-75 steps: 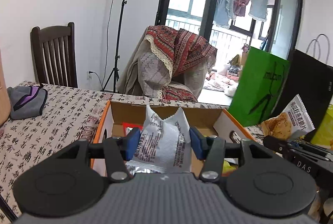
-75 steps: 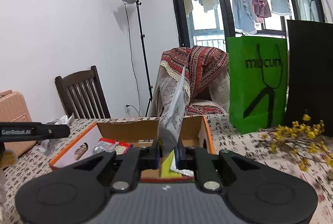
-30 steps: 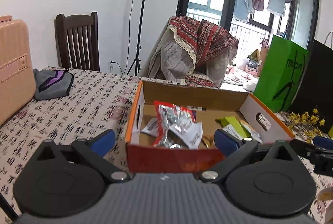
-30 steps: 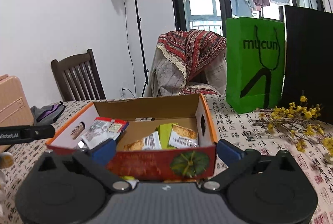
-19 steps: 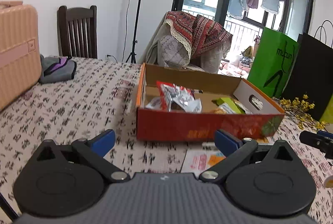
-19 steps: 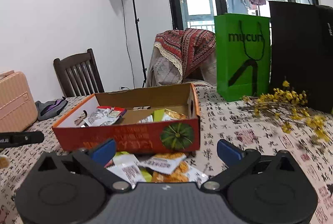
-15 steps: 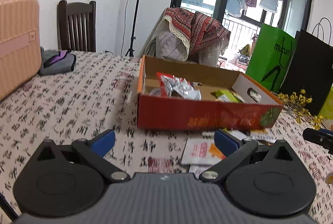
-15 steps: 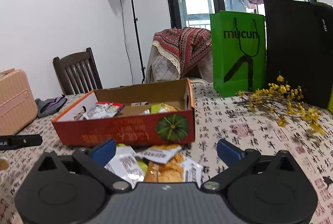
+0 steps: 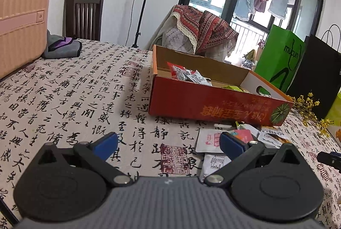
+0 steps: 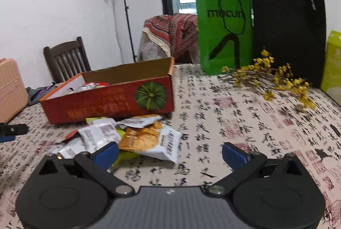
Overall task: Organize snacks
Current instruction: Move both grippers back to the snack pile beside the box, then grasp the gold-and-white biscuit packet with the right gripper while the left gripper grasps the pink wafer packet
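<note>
A red cardboard box (image 9: 213, 104) (image 10: 110, 104) with a pumpkin print stands on the table and holds several snack packets (image 9: 187, 75). More loose snack packets (image 10: 149, 138) (image 9: 213, 140) lie in a pile on the cloth in front of the box. My left gripper (image 9: 168, 143) is open and empty, low over the table, just left of the pile. My right gripper (image 10: 170, 153) is open and empty too, with the orange-and-white packet just beyond its left fingertip. The left gripper's tip (image 10: 12, 130) shows at the far left of the right wrist view.
A cloth with black calligraphy (image 9: 74, 101) covers the table. A green paper bag (image 10: 223, 31), a black bag (image 10: 287, 31) and dried yellow flowers (image 10: 277, 78) stand at the right. A pink suitcase (image 9: 19, 16), a grey pouch (image 9: 61, 49) and a wooden chair (image 9: 83, 14) are at the left.
Both grippers let go of their packets over the box, opened wide and drew back. They now sit low near the pile of packets in front of the box.
</note>
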Available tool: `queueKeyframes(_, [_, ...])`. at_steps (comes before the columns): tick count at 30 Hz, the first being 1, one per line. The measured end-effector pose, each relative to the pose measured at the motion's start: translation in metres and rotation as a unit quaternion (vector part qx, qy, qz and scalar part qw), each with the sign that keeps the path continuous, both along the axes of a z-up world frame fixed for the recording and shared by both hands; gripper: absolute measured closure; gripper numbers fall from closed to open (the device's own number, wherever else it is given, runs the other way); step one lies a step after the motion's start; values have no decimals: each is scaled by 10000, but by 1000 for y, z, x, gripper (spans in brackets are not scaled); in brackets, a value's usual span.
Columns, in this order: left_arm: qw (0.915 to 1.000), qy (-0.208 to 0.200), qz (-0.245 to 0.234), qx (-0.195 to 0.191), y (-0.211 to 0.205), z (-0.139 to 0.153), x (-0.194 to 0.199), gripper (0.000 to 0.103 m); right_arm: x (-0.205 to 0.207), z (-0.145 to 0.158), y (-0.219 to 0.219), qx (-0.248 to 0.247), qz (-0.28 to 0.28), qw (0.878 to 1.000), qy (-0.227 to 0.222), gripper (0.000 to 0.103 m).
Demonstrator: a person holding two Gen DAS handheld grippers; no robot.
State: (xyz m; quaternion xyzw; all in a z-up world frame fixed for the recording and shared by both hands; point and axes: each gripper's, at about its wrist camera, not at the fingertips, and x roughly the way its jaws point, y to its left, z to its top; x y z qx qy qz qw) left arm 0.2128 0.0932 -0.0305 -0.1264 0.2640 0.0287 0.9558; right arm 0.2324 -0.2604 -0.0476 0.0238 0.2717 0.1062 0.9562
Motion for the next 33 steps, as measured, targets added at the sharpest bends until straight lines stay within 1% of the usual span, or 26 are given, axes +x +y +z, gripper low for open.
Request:
queueKeyframes(5, [10000,16,24,-30,1,-1,0,0,3,-4,-9,-100,-119,9998,114,0])
queueKeyframes(8, [10000,71,31,-53,2,-3,1,0,7,-6,-9,-148,-91,9996,210,0])
queueKeyframes(10, [9999,95,45,-68,2,-3,1,0,9,-7,-6,-149,-18,9995,278,0])
queueKeyframes(15, [9999,74,104,-105,5,-3,1,0,22,-4,13,-222,64,9993,291,0])
queueKeyframes(20, [9997,99,172,-172,9,-4,0,0,48,-6,28,-44,72,9990,444,0])
queueKeyframes(25, [9996,116,159,-200,9,-5,1,0,71,-26,34,121,22,9959,892,0])
queueKeyframes(27, [9996,125,150,-201,9,-6,1,0,72,-29,31,309,3,9955,895,1])
queueKeyframes(28, [9996,133,144,-198,9,-6,2,0,72,-29,30,287,23,9957,883,3])
queueKeyframes(29, [9996,144,144,-189,8,-6,2,0,71,-29,30,296,78,9958,863,11])
queueKeyframes(30, [9996,152,149,-186,8,-7,3,0,69,-28,29,356,147,9957,847,17])
queueKeyframes(31, [9996,157,157,-190,9,-7,3,0,68,-27,28,411,197,9954,840,26])
queueKeyframes(33, [9995,156,180,-208,9,-7,2,0,67,-26,27,445,244,9948,880,30])
